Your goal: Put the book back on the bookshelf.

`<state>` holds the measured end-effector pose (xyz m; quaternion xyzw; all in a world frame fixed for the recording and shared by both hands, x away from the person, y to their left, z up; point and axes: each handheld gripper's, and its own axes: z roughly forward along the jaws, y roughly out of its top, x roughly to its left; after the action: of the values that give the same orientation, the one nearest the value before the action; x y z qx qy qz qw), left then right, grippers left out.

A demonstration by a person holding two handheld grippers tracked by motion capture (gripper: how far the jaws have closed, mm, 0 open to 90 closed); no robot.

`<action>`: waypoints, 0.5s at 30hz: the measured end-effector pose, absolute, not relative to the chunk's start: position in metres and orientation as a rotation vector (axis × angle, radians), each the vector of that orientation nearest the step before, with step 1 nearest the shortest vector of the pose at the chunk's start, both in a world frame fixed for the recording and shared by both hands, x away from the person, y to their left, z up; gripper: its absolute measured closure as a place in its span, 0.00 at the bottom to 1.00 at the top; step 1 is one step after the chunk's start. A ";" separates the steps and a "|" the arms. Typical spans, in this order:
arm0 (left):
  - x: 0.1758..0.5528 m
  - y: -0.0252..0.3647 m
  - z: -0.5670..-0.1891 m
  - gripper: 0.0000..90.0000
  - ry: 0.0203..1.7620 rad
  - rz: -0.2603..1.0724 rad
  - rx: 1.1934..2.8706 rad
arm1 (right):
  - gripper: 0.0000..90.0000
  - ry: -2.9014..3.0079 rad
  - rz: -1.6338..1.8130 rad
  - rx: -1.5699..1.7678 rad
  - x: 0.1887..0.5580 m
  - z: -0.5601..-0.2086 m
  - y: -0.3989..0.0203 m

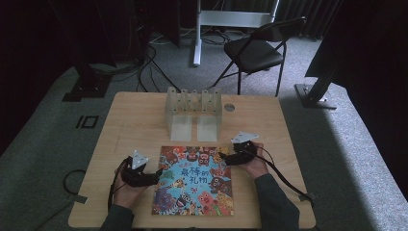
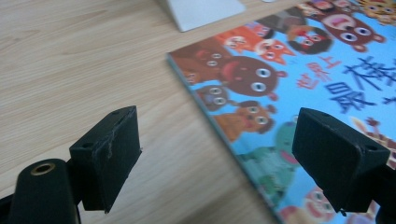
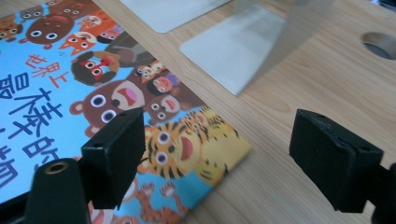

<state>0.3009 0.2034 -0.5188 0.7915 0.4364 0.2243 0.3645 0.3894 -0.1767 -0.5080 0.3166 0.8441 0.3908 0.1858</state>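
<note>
Book (image 1: 194,180) lay flat on table (image 1: 125,120): thin, light, glossy, likely slippery. Left gripper (image 1: 157,174) and right gripper (image 1: 220,158) gaped wide, empty; best grabbed by edges.

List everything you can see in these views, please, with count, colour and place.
Picture book: one, blue cover with cartoon animals, flat at the near middle of the table.
Book rack: one, clear with upright dividers, on the table beyond the book.
Table: one, light wood, with a round hole near its far edge.
Folding chair: one, black, on the grey carpet behind the table.
Stand base: one, white, on the floor at the far middle.
Left gripper: one, black, jaws open at the book's left edge.
Right gripper: one, black, jaws open at the book's far right corner.
Hands: two, each holding a gripper, entering from the near edge.
</note>
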 end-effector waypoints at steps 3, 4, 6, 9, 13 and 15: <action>0.298 0.195 -0.520 0.17 1.096 0.547 2.042 | 0.18 2.397 1.120 0.915 0.397 -0.515 -0.174; 0.297 0.193 -0.520 0.17 1.086 0.538 2.046 | 0.18 2.406 1.109 0.924 0.399 -0.519 -0.174; 0.295 0.187 -0.520 0.17 1.065 0.529 2.057 | 0.17 2.425 1.089 0.937 0.402 -0.524 -0.172; 0.292 0.178 -0.522 0.17 1.017 0.505 2.092 | 0.17 2.453 1.093 0.942 0.405 -0.531 -0.169; 0.286 0.167 -0.525 0.17 0.975 0.493 2.123 | 0.17 2.466 1.093 0.962 0.405 -0.538 -0.166; 0.281 0.157 -0.527 0.17 0.932 0.476 2.147 | 0.17 2.470 1.087 0.966 0.405 -0.541 -0.164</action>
<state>0.2806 0.1567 -0.5266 0.8360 0.3627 0.1855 0.3677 0.4050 -0.1645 -0.5414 0.3337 0.8537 0.3756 0.1372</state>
